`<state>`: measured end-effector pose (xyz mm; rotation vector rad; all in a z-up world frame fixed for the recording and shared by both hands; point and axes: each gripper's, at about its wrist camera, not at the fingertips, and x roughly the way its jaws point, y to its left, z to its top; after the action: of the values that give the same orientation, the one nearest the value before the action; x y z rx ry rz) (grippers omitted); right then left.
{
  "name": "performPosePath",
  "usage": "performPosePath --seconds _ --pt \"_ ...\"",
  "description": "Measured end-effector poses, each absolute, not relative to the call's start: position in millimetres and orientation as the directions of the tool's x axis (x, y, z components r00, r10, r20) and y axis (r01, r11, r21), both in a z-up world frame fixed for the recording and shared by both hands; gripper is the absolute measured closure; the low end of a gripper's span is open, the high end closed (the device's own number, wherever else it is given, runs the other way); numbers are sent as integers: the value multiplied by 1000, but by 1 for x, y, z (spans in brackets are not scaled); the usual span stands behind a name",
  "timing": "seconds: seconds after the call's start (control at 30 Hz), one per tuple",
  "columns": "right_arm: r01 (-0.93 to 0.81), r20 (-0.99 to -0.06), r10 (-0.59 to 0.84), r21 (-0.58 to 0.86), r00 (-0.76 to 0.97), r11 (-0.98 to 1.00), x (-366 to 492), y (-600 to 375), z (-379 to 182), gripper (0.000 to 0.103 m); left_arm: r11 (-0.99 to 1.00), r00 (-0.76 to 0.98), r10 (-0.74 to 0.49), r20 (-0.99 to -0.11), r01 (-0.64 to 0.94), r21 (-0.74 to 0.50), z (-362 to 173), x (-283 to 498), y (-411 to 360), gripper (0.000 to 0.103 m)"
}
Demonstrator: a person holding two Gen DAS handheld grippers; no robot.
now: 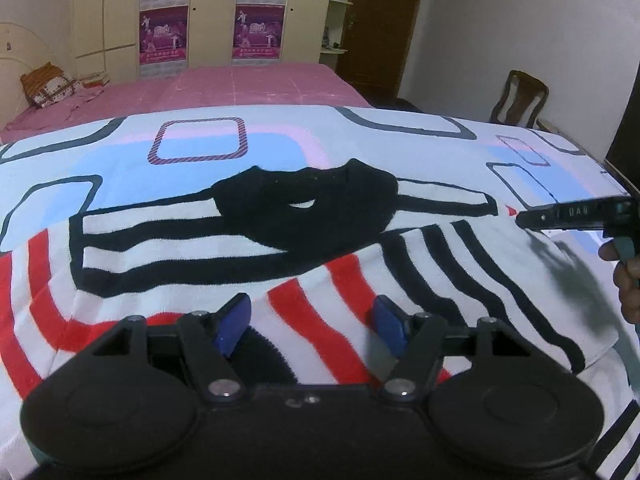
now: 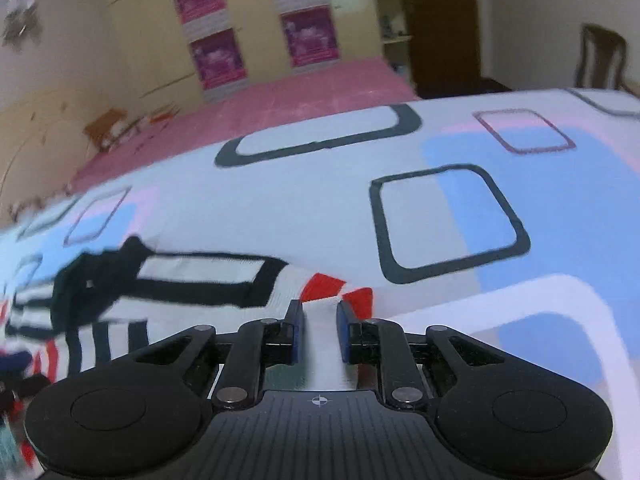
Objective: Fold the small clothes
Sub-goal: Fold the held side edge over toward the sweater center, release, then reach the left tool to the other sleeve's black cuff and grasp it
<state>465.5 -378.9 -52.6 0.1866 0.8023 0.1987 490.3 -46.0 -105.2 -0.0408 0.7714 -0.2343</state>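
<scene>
In the left wrist view, a small striped sweater (image 1: pixel 248 248) with red, black and white bands and a black collar is seen spread across the middle of the frame on a patterned sheet (image 1: pixel 120 160) printed with blue and pink blocks and dark rounded rectangles. The left gripper (image 1: pixel 310 326) is seen at the bottom centre, its blue-padded fingers (image 1: pixel 234 322) held wide apart above a red-and-white striped part of the garment, with nothing between them. At the right edge, the right gripper (image 1: pixel 520 219) is seen from the side, level with the sweater's sleeve end; whether anything is clamped cannot be told from this angle. Part of a hand (image 1: pixel 626 276) is visible at the right edge below it. A pink bedspread (image 1: pixel 240 84) is seen at upper centre, a wardrobe with purple posters (image 1: pixel 164 32) behind it, an orange patterned pillow (image 1: pixel 48 86) at upper left and a wooden chair (image 1: pixel 520 98) at upper right. In the right wrist view, which is blurred towards the left, the right gripper (image 2: pixel 320 316) is seen at the bottom centre with its blue pads (image 2: pixel 298 332) drawn close around a white fold of the sweater (image 2: pixel 192 280), near red stripe ends. The rest of the garment is spread towards the lower left of the frame, and the sheet (image 2: pixel 440 216) fills the right side.
</scene>
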Motion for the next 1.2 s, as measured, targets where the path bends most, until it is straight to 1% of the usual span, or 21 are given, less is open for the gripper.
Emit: performPosePath --seconds 0.1,0.13,0.23,0.3,0.37,0.43,0.47,0.5,0.57,0.6,0.63,0.67,0.7,0.83,0.97,1.0,1.03,1.07,1.1,1.2 --pt "-138 -697 245 208 674 968 452 -372 -41 85 973 705 -228 -672 188 -133 -95 481 -48 36" --pt "-144 -692 247 204 678 968 441 -372 -37 85 973 708 -228 -669 197 -123 -93 477 -50 34" --pt "-159 -700 269 219 662 963 405 -368 -39 84 976 675 -205 -708 199 -92 -102 474 -52 33" --pt "-163 -724 254 195 641 967 392 -361 -48 84 977 683 -196 -704 193 -85 -102 469 -51 34" --pt "-157 -710 230 168 666 973 376 -359 -43 84 978 695 -200 -691 185 -98 -95 463 -49 34" --pt "-156 -672 233 174 703 972 359 -360 -32 84 976 702 -215 -679 187 -116 -93 457 -49 32" --pt "-153 -659 233 178 715 972 352 -361 -29 84 977 688 -204 -697 190 -97 -97 456 -52 32" --pt "-152 -661 238 186 711 971 346 -360 -30 84 978 674 -190 -714 193 -78 -102 456 -55 32" --pt "-163 -721 234 168 652 972 342 -352 -44 84 979 683 -182 -708 194 -65 -103 453 -56 32" --pt "-175 -724 211 125 657 977 338 -347 -48 73 980 680 -182 -710 189 -70 -101 453 -56 32" --pt "-180 -730 188 90 657 979 336 -342 -45 52 980 682 -185 -708 184 -79 -98 453 -54 32" --pt "-176 -731 190 98 655 980 334 -342 -42 44 980 684 -188 -705 177 -89 -96 452 -52 32" --pt "-172 -711 200 112 674 979 330 -342 -37 40 980 683 -189 -706 172 -96 -96 452 -50 32" --pt "-165 -689 190 103 700 981 325 -335 -31 40 981 681 -186 -708 167 -98 -95 448 -47 32" --pt "-130 -679 164 101 716 986 324 -329 -29 41 981 679 -188 -710 169 -98 -95 448 -47 29" --pt "-129 -680 164 102 714 986 327 -330 -30 43 981 680 -188 -709 170 -98 -96 447 -48 29" --pt "-127 -695 161 100 701 987 327 -330 -32 53 981 680 -188 -709 170 -97 -97 448 -48 28" --pt "-121 -725 155 100 671 988 332 -328 -38 60 981 679 -188 -709 171 -97 -97 448 -48 28" --pt "-109 -746 145 97 650 989 335 -327 -43 61 980 680 -189 -708 171 -98 -97 448 -48 28" --pt "-89 -743 121 83 658 993 336 -326 -39 61 979 680 -195 -707 175 -101 -98 448 -48 27"
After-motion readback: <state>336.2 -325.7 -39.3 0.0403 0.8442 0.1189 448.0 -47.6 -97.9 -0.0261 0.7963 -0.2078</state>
